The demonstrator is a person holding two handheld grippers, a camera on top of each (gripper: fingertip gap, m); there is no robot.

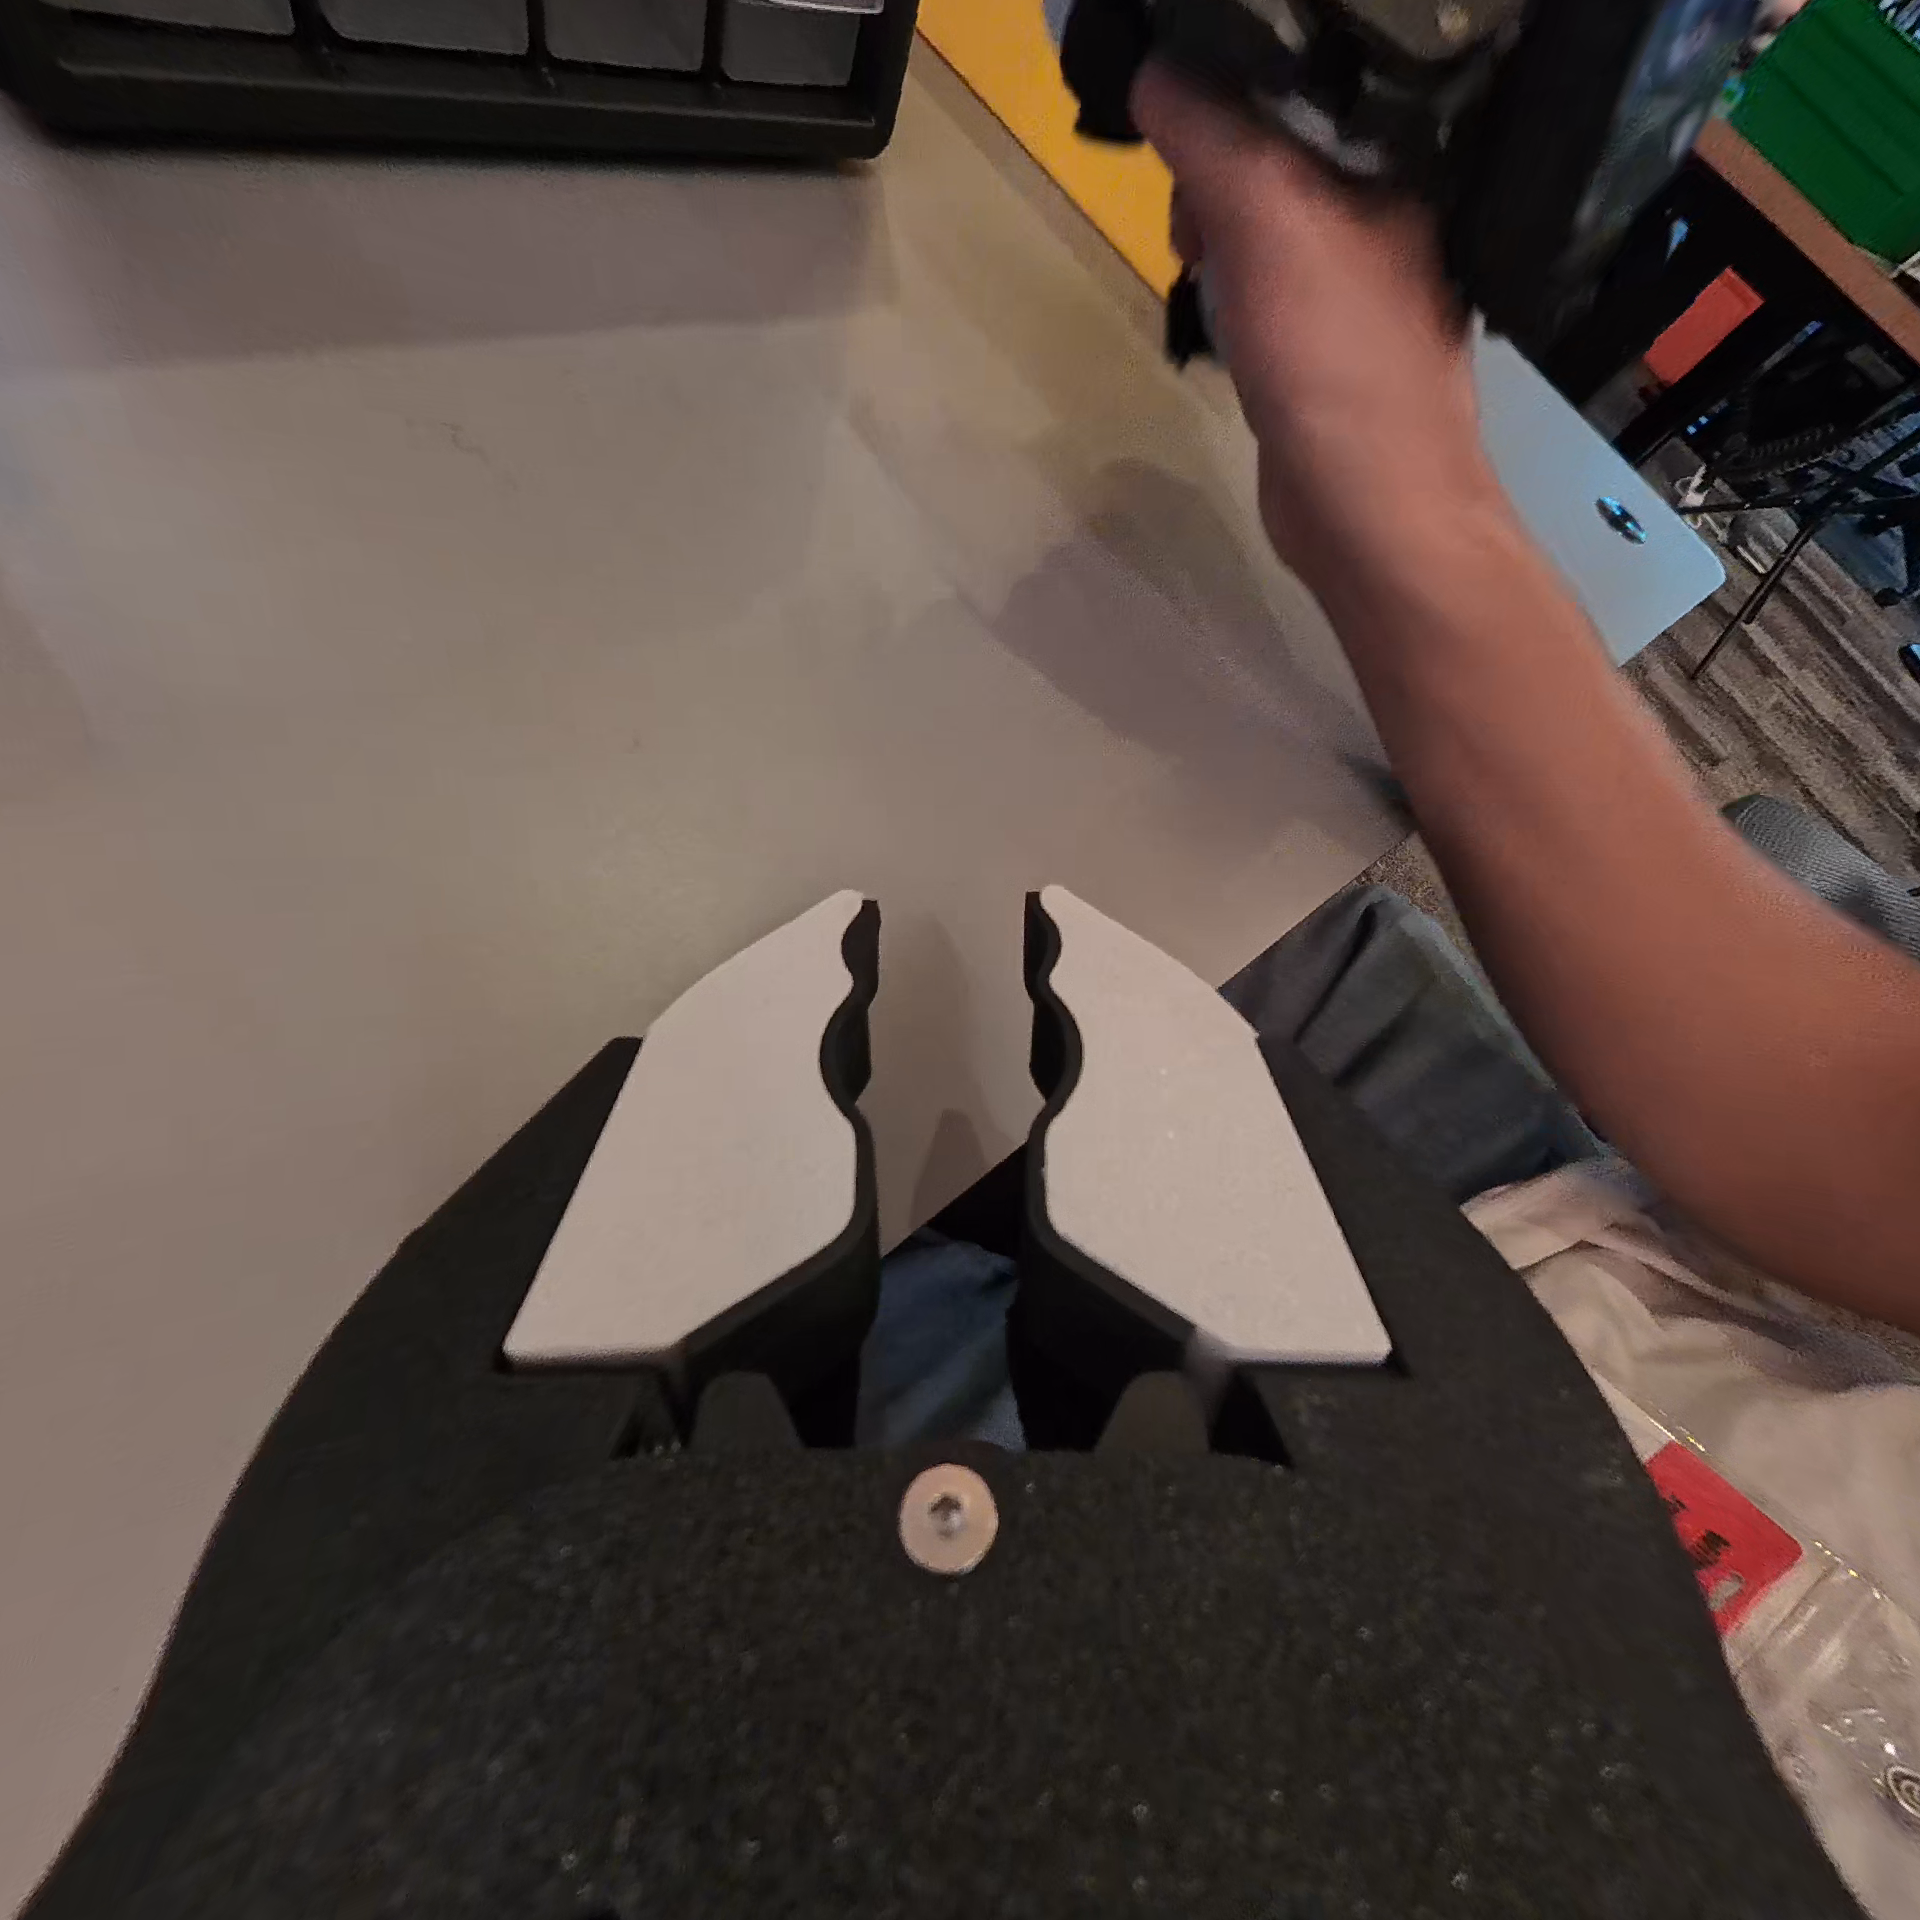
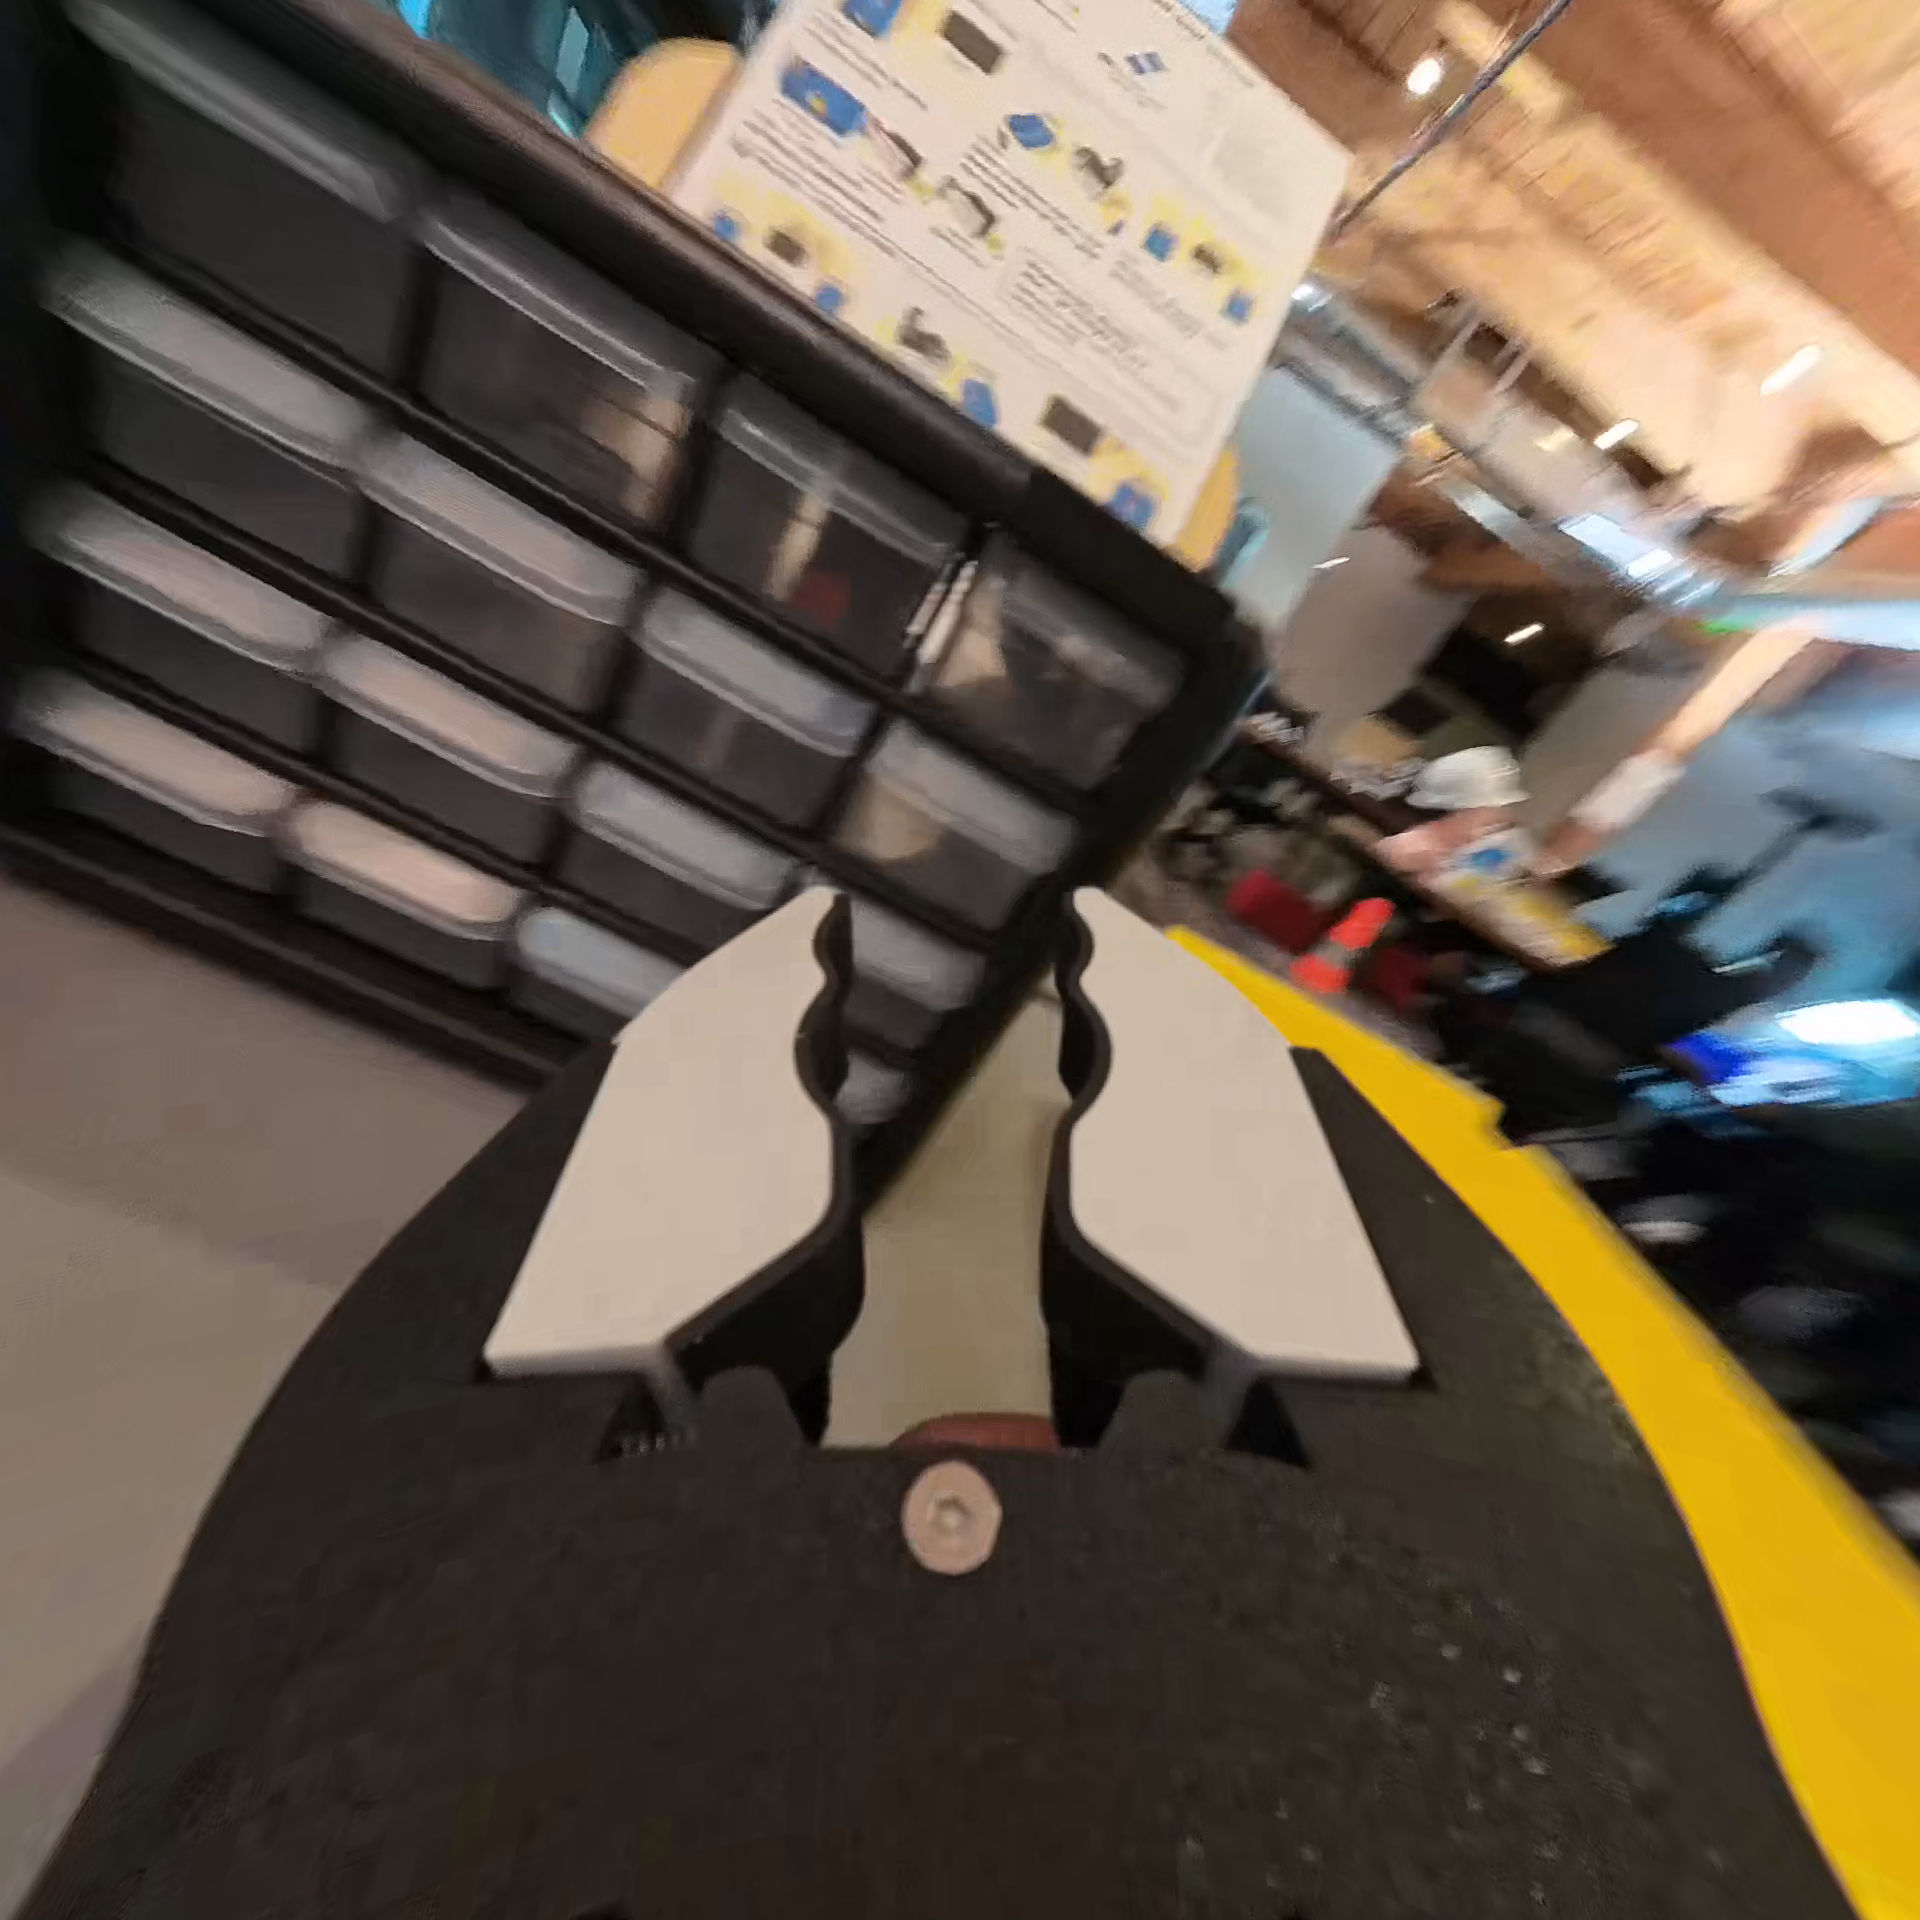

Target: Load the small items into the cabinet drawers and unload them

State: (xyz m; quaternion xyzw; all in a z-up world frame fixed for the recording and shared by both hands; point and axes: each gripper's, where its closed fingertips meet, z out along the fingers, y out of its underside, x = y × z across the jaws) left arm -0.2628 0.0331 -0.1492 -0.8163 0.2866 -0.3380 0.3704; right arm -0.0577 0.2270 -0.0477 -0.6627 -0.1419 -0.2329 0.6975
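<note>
- Your left gripper [image 1: 952, 914] hangs low over the near edge of the grey table [image 1: 436, 582]. Its jaws are parted by a narrow gap and pinch nothing; bare tabletop shows between the tips.
- In the left wrist view the cabinet [image 1: 457, 94] stands at the far left of the table, well apart from your left gripper. Only its bottom row of drawers and its black base show there.
- To the right in that view, your right hand [image 1: 1278, 260] is raised above the table and wrapped around the right gripper's black body, which is blurred. From this side you cannot tell how its jaws stand.
- At the lower right of that view a clear plastic bag [image 1: 1808, 1621] with a red tag lies on your lap; what it holds is too small to tell.
- In the right wrist view the cabinet fills the upper left, tilted and blurred. Its translucent drawers [image 2: 499, 582] sit in rows, all pushed in as far as the blur allows. Dark shapes show in a few, but you cannot tell what they are.
- Your right gripper [image 2: 951, 925] is in the air and points at the cabinet's lower right corner without touching it. Its jaws are spread and hold nothing.
- A yellow strip [image 2: 1621, 1299] runs along the table's right edge.
- No small item can be made out on the table in either view.
</note>
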